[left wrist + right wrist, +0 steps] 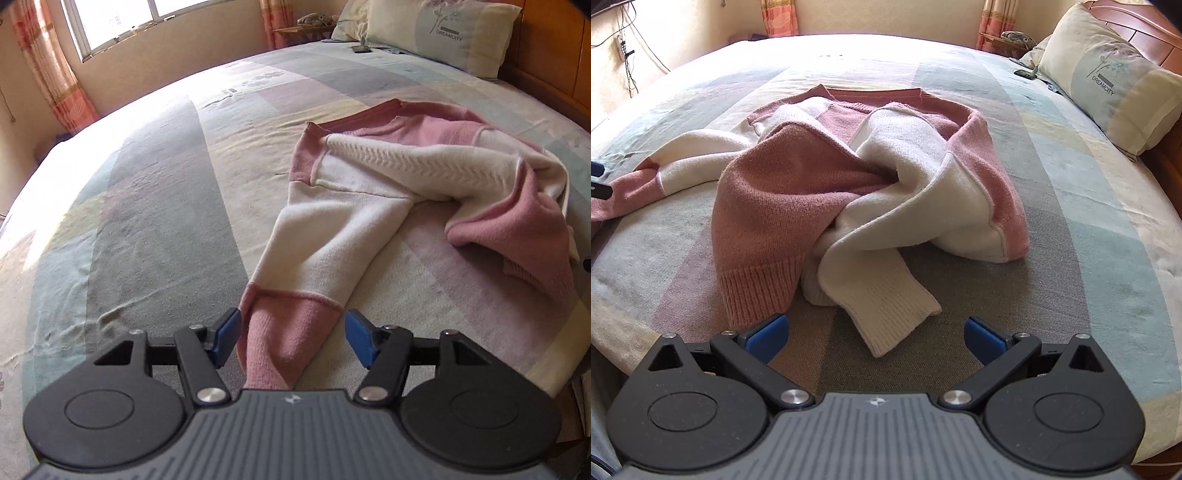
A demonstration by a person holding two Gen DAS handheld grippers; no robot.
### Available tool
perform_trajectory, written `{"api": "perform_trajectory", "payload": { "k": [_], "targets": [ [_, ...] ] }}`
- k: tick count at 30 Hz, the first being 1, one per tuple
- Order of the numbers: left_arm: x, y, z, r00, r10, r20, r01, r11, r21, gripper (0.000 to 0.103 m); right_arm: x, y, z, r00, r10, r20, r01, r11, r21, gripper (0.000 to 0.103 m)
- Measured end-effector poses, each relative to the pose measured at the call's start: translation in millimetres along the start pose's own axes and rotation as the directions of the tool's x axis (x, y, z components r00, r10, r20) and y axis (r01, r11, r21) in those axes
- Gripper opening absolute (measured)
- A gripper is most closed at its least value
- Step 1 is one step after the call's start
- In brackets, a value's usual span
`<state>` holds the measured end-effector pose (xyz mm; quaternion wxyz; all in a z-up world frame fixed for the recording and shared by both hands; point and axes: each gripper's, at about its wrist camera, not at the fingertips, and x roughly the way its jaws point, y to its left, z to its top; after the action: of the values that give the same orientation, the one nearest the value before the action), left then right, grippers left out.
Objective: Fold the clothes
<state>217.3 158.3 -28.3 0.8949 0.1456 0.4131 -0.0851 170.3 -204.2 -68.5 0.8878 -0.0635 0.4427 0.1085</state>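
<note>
A pink-and-white knit sweater (871, 173) lies crumpled in the middle of a bed (1071, 206) covered with a pastel patchwork sheet. Its body is bunched up, with the pink ribbed hem (753, 291) and a white ribbed cuff (894, 317) both reaching toward the near edge of the mattress.

In the left wrist view, one long sleeve (317, 236) stretches away from the heap toward the camera; it is white along most of its length and pink at the end. The left gripper (291, 341) is spread wide, its blue pads (227, 332) standing on either side of that pink sleeve end, with the fabric running between them and passing under the tool body. The pads are apart from the cloth (nothing is pinched).

In the right wrist view, the right gripper (875, 341) is likewise wide open and holds nothing. It hangs just short of the white cuff, which points into the gap between the blue pads (982, 341) without touching them; the pink hem lies just beyond the left pad.

A pillow (1115, 81) printed with "DREAMCITY" leans against the wooden headboard (1137, 22) at the right. Patterned curtains (55, 74) frame a bright window (122, 22) on the far wall, and a small dark object (361, 49), too small to identify, rests on the sheet near the pillow.
</note>
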Motion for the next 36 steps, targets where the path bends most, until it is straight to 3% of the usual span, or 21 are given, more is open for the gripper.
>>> {"api": "perform_trajectory", "payload": {
  "k": [4, 6, 10, 15, 26, 32, 36],
  "targets": [
    [32, -5, 19, 0.999, 0.035, -0.020, -0.036, 0.998, -0.043, 0.061, -2, 0, 2, 1.000, -0.006, 0.010, 0.006, 1.000, -0.004, 0.103],
    [41, -17, 23, 1.000, 0.004, -0.018, -0.005, 0.998, -0.064, 0.061, -5, -4, 4, 1.000, -0.017, 0.021, 0.017, 1.000, -0.003, 0.103],
    [55, -53, 28, 0.998, -0.065, -0.028, 0.062, 0.995, -0.082, 0.078, -11, -26, 15, 0.999, -0.032, 0.042, 0.030, 0.998, 0.049, 0.103],
    [66, -95, 28, 0.997, -0.064, -0.053, 0.060, 0.995, -0.075, 0.078, -9, -49, 36, 0.997, -0.031, 0.070, 0.022, 0.991, 0.129, 0.103],
    [57, -129, 19, 0.997, -0.069, -0.044, 0.063, 0.989, -0.135, 0.083, 27, -68, 35, 0.991, -0.129, -0.032, 0.132, 0.976, 0.175, 0.103],
    [46, -141, 20, 0.998, -0.056, -0.010, 0.054, 0.989, -0.141, 0.087, 29, -77, 33, 0.998, -0.058, 0.002, 0.056, 0.964, 0.258, 0.103],
    [41, -148, 20, 1.000, -0.028, -0.002, 0.027, 0.992, -0.124, 0.087, 44, -71, 37, 0.988, -0.154, -0.021, 0.155, 0.961, 0.228, 0.103]
  ]
}}
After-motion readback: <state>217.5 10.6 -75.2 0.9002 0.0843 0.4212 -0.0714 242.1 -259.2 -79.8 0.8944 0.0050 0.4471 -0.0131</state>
